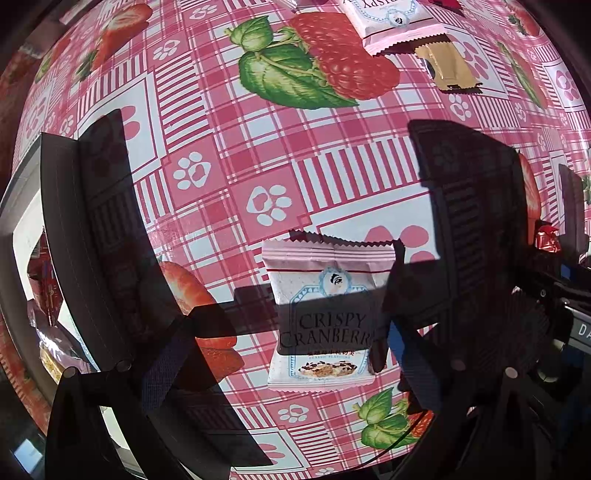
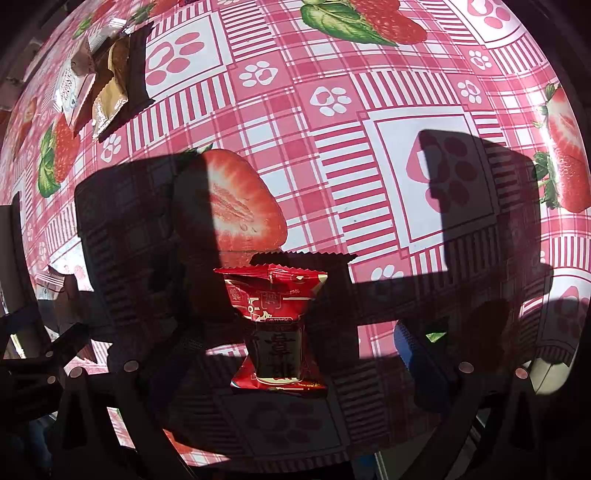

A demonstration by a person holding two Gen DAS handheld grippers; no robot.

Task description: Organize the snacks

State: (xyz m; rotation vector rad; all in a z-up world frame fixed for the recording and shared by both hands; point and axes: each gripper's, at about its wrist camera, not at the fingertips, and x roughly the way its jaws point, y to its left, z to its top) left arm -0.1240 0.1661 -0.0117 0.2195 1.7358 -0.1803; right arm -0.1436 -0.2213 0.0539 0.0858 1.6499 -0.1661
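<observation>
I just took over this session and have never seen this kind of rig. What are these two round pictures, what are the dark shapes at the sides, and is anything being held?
There is no robot arm. A person carries a two-finger gripper in each hand, and each gripper has a fisheye camera looking forward along its fingers, hence the round, bent pictures.

One picture is from the left gripper. The dark slabs at its sides are its own fingers, spread wide. Between them a pink Crispy Cranberry packet lies flat on the strawberry-print tablecloth, apparently not gripped. More packets lie farther off.

The other picture is from the right gripper, also open. A red snack packet lies between its fingers, apparently loose. A small pile of packets sits at the upper left.

Nothing appears held yet.
</observation>
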